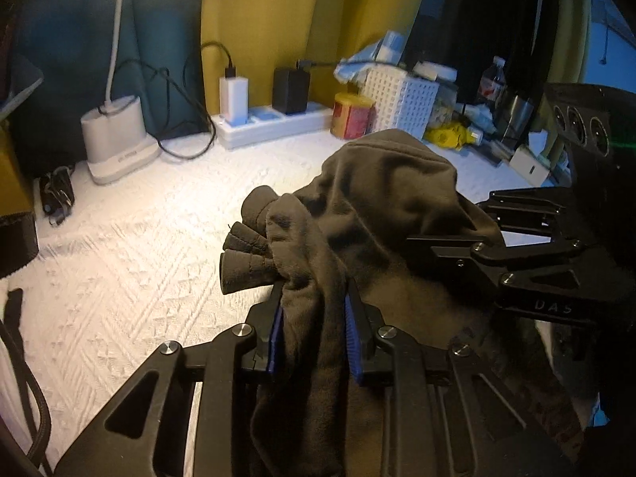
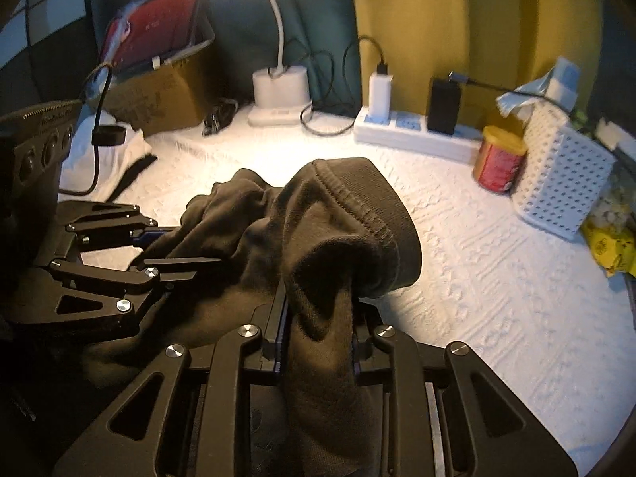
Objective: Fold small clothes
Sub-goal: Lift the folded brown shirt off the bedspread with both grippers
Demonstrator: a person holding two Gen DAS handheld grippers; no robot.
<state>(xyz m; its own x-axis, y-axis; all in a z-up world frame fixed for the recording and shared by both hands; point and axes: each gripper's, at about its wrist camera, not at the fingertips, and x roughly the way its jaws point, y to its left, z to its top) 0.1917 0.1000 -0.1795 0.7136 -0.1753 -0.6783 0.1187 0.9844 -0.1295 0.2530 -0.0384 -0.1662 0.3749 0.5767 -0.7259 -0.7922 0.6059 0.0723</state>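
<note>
With both jaws clamped on bunched dark garment above counter, could slip free if tugged unevenly.

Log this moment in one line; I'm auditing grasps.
left gripper: shut on dark garment | right gripper: shut on dark garment | garment bunched above white cloth

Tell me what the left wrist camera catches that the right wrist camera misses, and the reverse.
Only the left wrist view shows the plastic bottle and steel cup at the far right.

Only the right wrist view shows the cardboard box holding a red folder, and the white cloth beside it.

Both show the dark garment pinched by the left gripper and the right gripper, plus the lamp base, power strip, red tin and white basket.
</note>
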